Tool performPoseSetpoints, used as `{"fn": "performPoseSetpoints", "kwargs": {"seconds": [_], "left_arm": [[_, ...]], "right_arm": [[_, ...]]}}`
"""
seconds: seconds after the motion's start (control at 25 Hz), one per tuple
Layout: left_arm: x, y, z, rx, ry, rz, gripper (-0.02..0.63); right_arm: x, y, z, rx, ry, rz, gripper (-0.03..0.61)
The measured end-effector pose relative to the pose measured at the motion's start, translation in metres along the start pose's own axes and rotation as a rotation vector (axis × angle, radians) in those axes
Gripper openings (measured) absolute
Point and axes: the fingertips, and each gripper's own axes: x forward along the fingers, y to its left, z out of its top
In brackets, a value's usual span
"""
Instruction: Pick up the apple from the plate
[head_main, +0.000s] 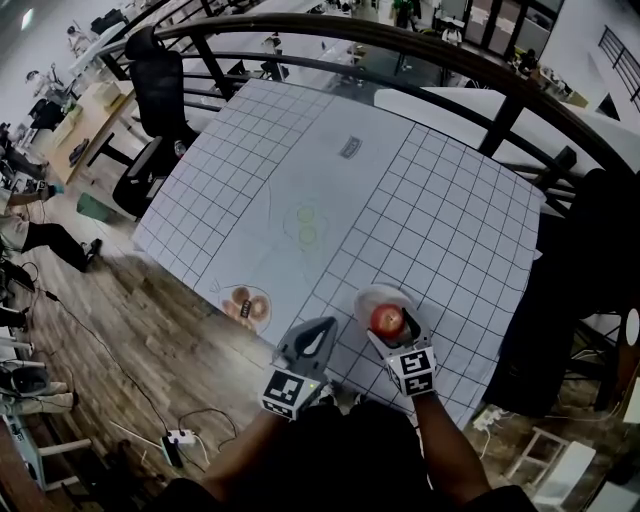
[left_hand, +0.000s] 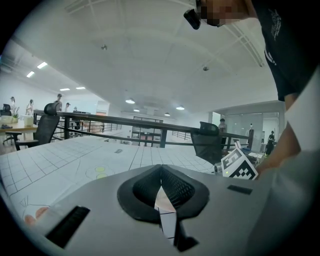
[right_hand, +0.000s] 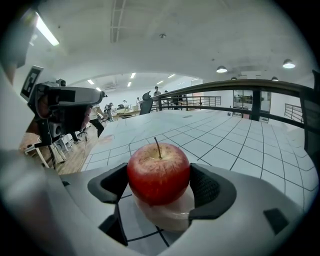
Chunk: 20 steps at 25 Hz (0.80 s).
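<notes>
Right gripper view: right tongs (right_hand: 159, 186) are clamped on the apple (right_hand: 158, 172). Dark pads (right_hand: 206, 187) look pressed to both flanks at abt mid-height, stem up. Apple is right over the white plate (right_hand: 172, 217); can't tell if it's resting on it or just clear. Head view puts plate + apple at the near-right edge of the table (head_main: 300, 180), directly in front of the person.

Step = lift, IMO. Go straight up, const squeeze, no tilt. Round, prob slick skin, so an off-centre grip could let it roll out. Plate looks light and sits close to the table edge, so don't nudge it w/ the lower jaw edges.

Left tongs (left_hand: 161, 189) are closed w/ nothing in them. They sit low at the near edge, left of the plate, not touching it, not in the way.

Other stuff:
- brown ring-shaped items (head_main: 247, 305) at near-left, well apart
- two yellow-green circles (head_main: 306, 225) mid-table
- office chair (head_main: 160, 95) + railing (head_main: 450, 55) beyond the far side

No obstruction seen on the way up.
</notes>
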Motion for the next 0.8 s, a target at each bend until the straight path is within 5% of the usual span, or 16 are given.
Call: {"fn": "performPoseSetpoints", "kwargs": {"seconds": [0.8], "left_arm": [[-0.014,-0.005,0.023,0.022,-0.051,-0.009,0.023]], "right_arm": [[-0.052,0.021,0.091,-0.121,-0.173,0.000,0.407]]}}
